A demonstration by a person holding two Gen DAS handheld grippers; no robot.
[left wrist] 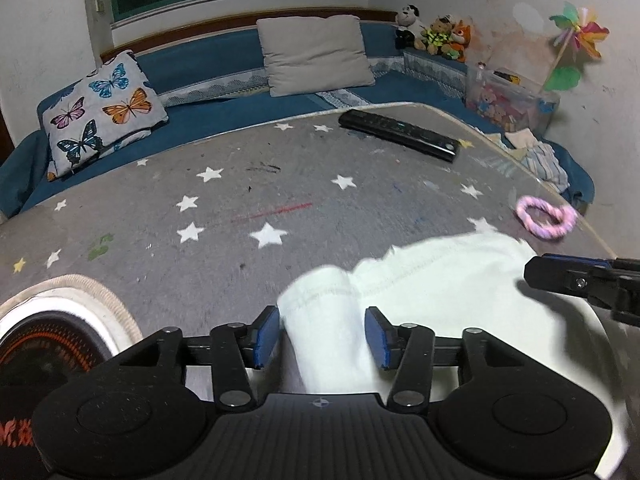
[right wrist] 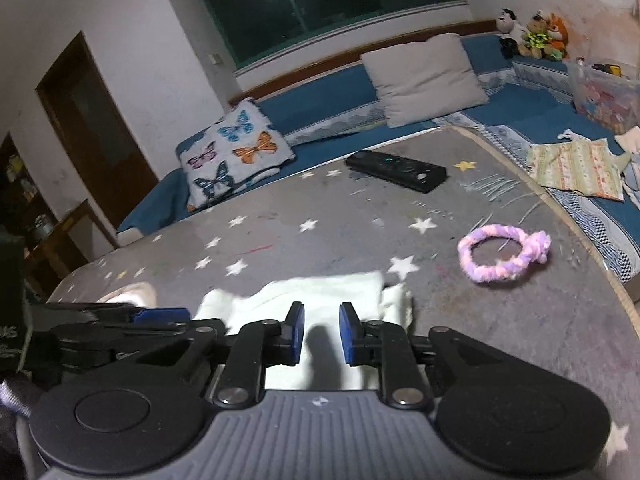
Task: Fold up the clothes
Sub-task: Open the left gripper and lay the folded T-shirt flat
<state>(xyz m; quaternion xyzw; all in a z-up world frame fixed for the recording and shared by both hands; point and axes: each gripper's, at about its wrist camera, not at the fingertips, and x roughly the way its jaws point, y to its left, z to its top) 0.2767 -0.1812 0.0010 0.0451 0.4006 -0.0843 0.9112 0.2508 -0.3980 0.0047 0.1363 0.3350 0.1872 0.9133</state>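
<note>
A white garment lies bunched on the grey star-patterned table. My left gripper is open, its blue pads on either side of a raised fold of the cloth without pinching it. My right gripper is open, its pads above the near part of the same garment. The right gripper's finger shows at the right edge of the left wrist view. The left gripper's finger shows at the left of the right wrist view.
A black remote lies at the far side of the table. A pink braided ring lies near the right edge. A blue sofa with pillows, plush toys and loose cloths surrounds the table. A round object sits at the left.
</note>
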